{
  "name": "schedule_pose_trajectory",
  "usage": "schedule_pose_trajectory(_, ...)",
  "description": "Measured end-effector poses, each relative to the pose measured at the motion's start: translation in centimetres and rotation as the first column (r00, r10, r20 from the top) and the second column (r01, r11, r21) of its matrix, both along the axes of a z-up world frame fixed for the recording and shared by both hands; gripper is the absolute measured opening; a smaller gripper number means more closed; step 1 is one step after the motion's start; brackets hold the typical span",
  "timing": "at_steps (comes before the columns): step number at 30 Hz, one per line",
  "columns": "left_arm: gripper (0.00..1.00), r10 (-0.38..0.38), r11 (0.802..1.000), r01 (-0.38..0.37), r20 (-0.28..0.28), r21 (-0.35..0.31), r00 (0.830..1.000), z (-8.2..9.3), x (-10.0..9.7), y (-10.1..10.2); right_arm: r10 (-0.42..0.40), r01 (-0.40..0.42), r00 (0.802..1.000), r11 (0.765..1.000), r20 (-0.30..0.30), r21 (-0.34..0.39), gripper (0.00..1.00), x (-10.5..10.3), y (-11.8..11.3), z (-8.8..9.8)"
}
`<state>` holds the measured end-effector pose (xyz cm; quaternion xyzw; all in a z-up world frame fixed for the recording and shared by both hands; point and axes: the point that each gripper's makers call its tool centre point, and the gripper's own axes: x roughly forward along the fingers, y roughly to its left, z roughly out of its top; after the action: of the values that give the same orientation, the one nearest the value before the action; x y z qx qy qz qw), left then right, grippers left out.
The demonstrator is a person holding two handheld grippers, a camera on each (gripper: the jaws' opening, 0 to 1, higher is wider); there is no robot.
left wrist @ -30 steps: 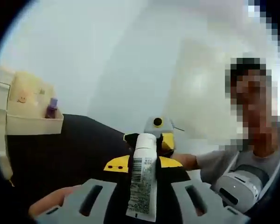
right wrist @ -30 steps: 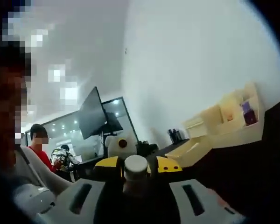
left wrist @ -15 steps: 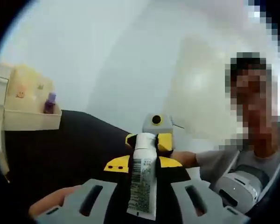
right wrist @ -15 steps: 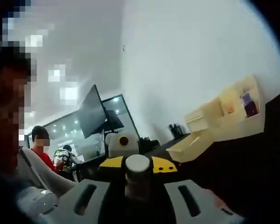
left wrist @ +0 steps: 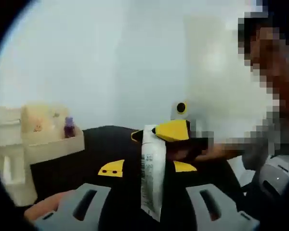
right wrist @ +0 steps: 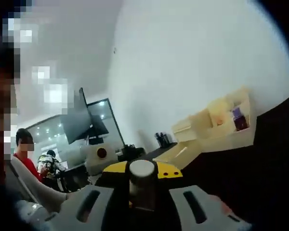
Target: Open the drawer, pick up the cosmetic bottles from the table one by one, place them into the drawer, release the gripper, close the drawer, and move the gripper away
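Observation:
My left gripper [left wrist: 148, 195] is shut on a white tube bottle [left wrist: 153, 159] with a printed label, which stands upright between the jaws above the black table [left wrist: 106, 149]. Just beyond it, the right gripper [left wrist: 176, 131] shows its yellow and grey front. In the right gripper view, my right gripper [right wrist: 142, 195] is shut on a dark bottle with a white cap [right wrist: 142, 171]. The cream drawer unit [right wrist: 216, 127] stands on the table to the right, with a drawer [right wrist: 182, 153] pulled out towards me. A small purple bottle [right wrist: 237, 118] sits in its upper compartment.
In the left gripper view the cream drawer unit [left wrist: 36, 142] with the purple bottle [left wrist: 69, 127] is at the left, and a person's sleeve [left wrist: 274, 173] is at the right. A dark monitor [right wrist: 79, 120], a pen cup [right wrist: 161, 139] and people stand beyond the table.
Both views have swung with the hands; the drawer unit has slid lower and inward in each picture. In the left gripper view the right gripper looms closer. Both bottles stay gripped.

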<state>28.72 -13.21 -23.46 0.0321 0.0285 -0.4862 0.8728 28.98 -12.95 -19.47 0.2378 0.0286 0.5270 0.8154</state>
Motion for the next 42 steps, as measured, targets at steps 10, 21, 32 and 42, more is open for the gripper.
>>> schedule_pose_trajectory(10,0.30,0.138,0.974,-0.167,0.186,0.153,0.973,-0.7,0.3,-0.6,-0.038,0.051,0.989,0.995,-0.146,0.086,0.16,1.8,-1.4,-0.9)
schedule_pose_trajectory(21,0.12,0.149,0.977,-0.160,0.092,0.138,0.985,-1.9,0.4,-0.5,-0.013,0.032,0.983,0.995,-0.182,0.099,0.17,1.9,-1.2,-1.3)
schedule_pose_trajectory(32,0.10,0.114,0.986,-0.118,0.041,0.116,0.993,-1.7,0.0,-0.4,0.019,0.003,0.988,0.989,-0.153,0.148,0.21,1.4,-1.3,-0.5)
schedule_pose_trajectory(42,0.10,-0.241,0.959,0.200,-0.205,-0.202,0.949,-0.1,-2.9,-0.8,0.095,-0.084,0.995,0.972,-0.038,0.219,0.35,0.5,-2.1,1.8)
